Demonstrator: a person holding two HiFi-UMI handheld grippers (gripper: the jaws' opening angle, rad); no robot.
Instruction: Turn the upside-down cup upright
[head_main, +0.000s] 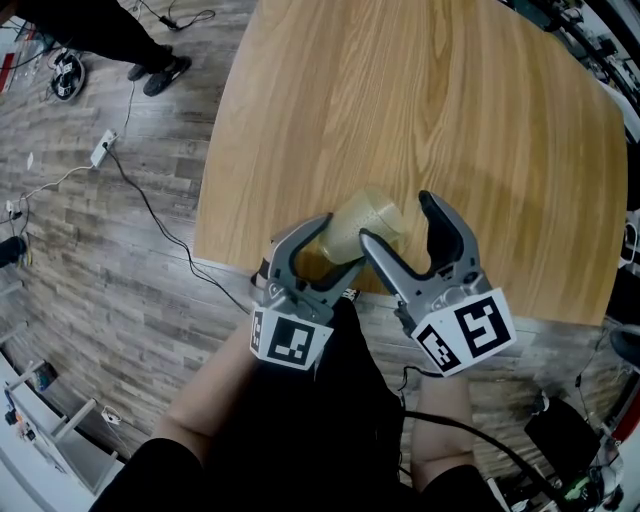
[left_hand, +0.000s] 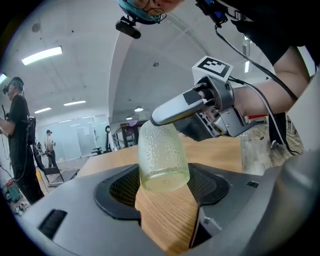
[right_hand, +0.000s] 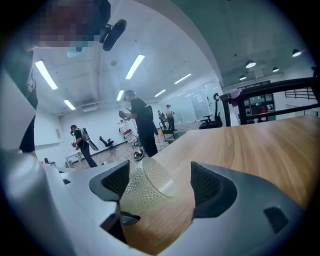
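Note:
A pale, dimpled translucent cup (head_main: 367, 222) is tilted over near the front edge of the wooden table (head_main: 400, 100). My left gripper (head_main: 335, 242) is shut on the cup's near end. In the left gripper view the cup (left_hand: 162, 157) stands between the two pads, lifted off the wood. My right gripper (head_main: 397, 220) is open. Its left finger (left_hand: 175, 107) lies against the cup's far end. In the right gripper view the cup (right_hand: 145, 187) leans on the left pad, and the gap of the right gripper (right_hand: 160, 185) is otherwise wide.
The table's front edge (head_main: 300, 285) runs just under both grippers. On the plank floor to the left lie a cable and a power strip (head_main: 103, 148). A person's feet (head_main: 160, 70) show at the top left. Other people stand far off in the room (right_hand: 140, 125).

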